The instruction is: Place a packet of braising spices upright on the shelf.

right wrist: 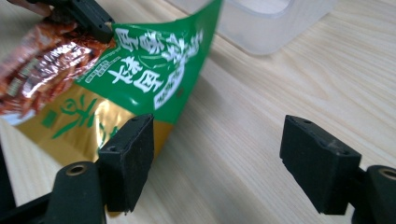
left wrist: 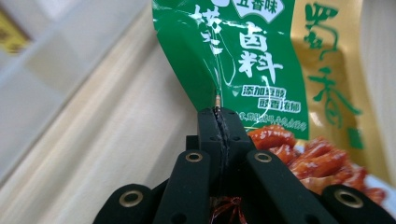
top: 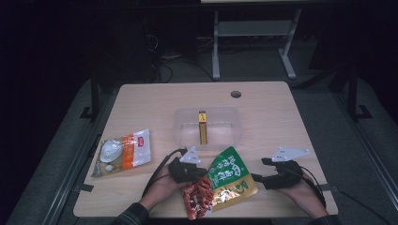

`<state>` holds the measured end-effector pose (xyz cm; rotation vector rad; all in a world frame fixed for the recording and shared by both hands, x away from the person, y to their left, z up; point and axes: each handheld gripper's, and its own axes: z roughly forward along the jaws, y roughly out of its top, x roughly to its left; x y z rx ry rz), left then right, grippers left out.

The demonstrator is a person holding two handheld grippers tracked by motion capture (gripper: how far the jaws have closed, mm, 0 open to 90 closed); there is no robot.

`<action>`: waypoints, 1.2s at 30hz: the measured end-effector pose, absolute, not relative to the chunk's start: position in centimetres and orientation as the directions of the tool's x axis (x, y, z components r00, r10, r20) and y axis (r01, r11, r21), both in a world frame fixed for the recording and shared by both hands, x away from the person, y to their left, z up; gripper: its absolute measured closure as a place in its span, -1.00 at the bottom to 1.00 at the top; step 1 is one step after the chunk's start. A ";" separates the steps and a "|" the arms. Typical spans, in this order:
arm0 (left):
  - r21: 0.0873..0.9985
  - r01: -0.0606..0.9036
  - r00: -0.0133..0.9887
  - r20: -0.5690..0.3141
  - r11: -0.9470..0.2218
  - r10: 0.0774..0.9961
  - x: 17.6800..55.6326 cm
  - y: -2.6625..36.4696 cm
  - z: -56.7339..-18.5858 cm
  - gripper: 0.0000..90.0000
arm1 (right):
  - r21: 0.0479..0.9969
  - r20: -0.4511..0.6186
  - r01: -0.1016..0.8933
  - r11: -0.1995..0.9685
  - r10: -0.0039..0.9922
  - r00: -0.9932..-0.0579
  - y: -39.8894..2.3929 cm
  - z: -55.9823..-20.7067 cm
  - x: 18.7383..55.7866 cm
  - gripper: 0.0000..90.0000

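Wooden table (top: 141, 101) | left gripper (left wrist: 218, 114) clamps green pouch (left wrist: 243, 60) edge

Glossy foil-like snack pouch (top: 224, 183), matt pale wood-grain table (top: 272, 122), clear plastic tub (top: 207, 127)

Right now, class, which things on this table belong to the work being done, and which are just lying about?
In use:
- green and gold snack packet
- left gripper, shut on the packet's edge
- right gripper, open beside the packet
- clear plastic tub, possibly where the packet is headed

Lying about:
- white and orange packet
- yellow stick in the tub
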<state>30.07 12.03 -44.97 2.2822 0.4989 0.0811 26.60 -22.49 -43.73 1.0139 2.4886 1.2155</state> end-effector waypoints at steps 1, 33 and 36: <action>0.718 0.326 0.920 -0.090 -0.614 0.383 30.2 12.4 -44.7 0.99 | 0.762 0.130 0.494 0.418 0.649 -0.749 -22.6 -43.7 26.7 -0.44; 0.871 0.341 0.838 -0.109 -0.355 0.535 29.7 19.0 -38.8 1.00 | 0.828 0.271 0.438 0.350 0.435 -0.859 -14.9 -43.4 28.8 -0.39; 0.881 0.338 0.834 -0.116 -0.332 0.540 29.6 19.0 -38.7 1.00 | 0.841 0.277 0.427 0.331 0.416 -0.866 -14.1 -43.6 29.4 -0.22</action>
